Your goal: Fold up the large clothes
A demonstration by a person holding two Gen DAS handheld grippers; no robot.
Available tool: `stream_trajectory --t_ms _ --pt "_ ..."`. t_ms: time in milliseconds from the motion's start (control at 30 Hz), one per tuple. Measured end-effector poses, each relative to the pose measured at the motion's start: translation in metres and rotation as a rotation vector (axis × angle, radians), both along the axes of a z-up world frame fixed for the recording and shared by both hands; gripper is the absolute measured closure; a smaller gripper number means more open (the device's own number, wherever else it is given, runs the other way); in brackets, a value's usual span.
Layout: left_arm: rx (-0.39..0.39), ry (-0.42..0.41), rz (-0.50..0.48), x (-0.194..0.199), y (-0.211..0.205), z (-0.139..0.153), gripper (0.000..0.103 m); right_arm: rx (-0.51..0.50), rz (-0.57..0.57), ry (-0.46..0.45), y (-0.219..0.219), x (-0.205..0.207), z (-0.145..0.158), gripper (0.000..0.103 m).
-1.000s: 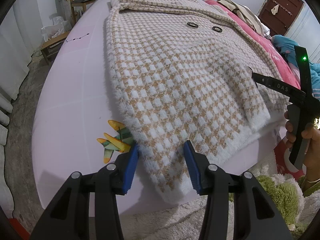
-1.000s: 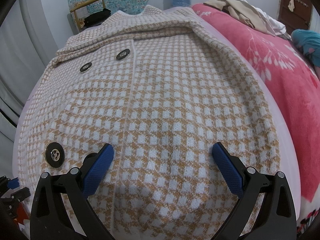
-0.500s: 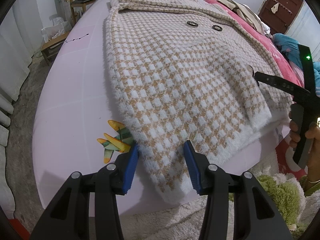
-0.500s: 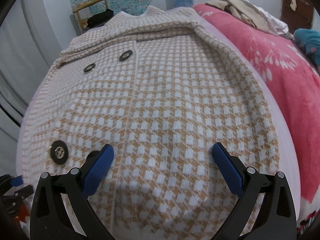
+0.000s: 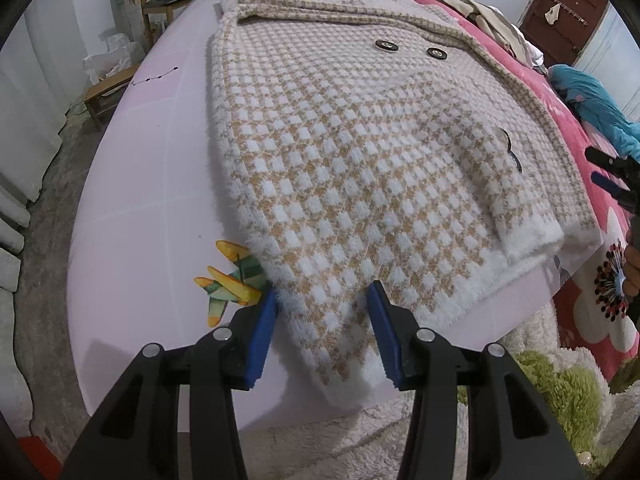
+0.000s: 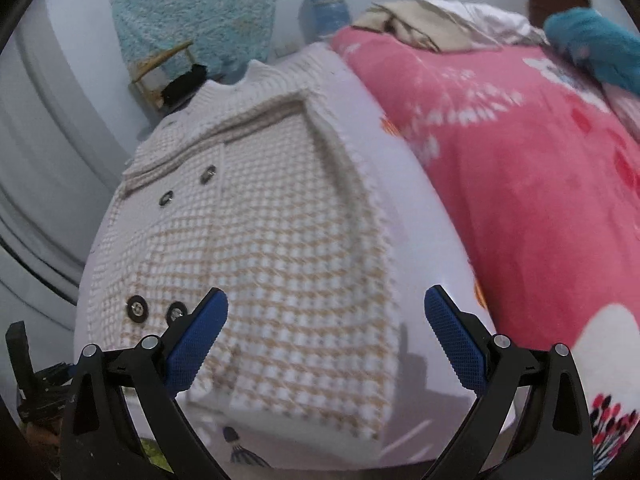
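- We see a small leaf-shaped toy (image 5: 230,280) on the pink bed (image 5: 132,208) near its near-left corner, just beside the hem of the coat (image 5: 352,152)
- The houndstooth coat lies flat along the middle of the bed, collar at the far edge, fuzzy white hem at the near edge, one corner of it hanging over that edge
- Our left gripper (image 5: 322,334) sits over that hanging corner, its blue pads partly spread with the hem between them; we cannot tell whether they press on it
- We judge the coat thick, soft and fairly heavy: it will sag and drag, not slide, so we would take it at the hem corners or the side seams, through the full thickness
- Our right gripper (image 6: 326,346) has its fingers spread wide and holds nothing
- Against the frame a second ago, the right gripper has pulled back and up from over the coat's front towards the bed's right edge by the red blanket (image 6: 520,184); the left has not shifted
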State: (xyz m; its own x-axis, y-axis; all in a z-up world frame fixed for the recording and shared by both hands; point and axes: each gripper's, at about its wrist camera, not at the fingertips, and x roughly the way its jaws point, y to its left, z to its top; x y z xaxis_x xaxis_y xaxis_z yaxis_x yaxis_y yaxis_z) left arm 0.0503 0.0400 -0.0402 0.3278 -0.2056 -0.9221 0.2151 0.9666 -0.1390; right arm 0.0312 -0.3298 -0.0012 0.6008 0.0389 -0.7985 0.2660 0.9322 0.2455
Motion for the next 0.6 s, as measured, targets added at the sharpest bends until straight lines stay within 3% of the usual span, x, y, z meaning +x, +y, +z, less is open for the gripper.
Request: stream_trajectory --t_ms 300,600 --pt "0.063 0.022 0.017 0.003 -0.008 0.003 0.058 0.011 0.008 0.083 0.004 -0.003 -0.023 0.016" --pt "0.078 0.022 0.023 0.005 -0.013 0.004 0.058 -0.005 0.039 0.112 0.015 -0.003 -0.027 0.026"
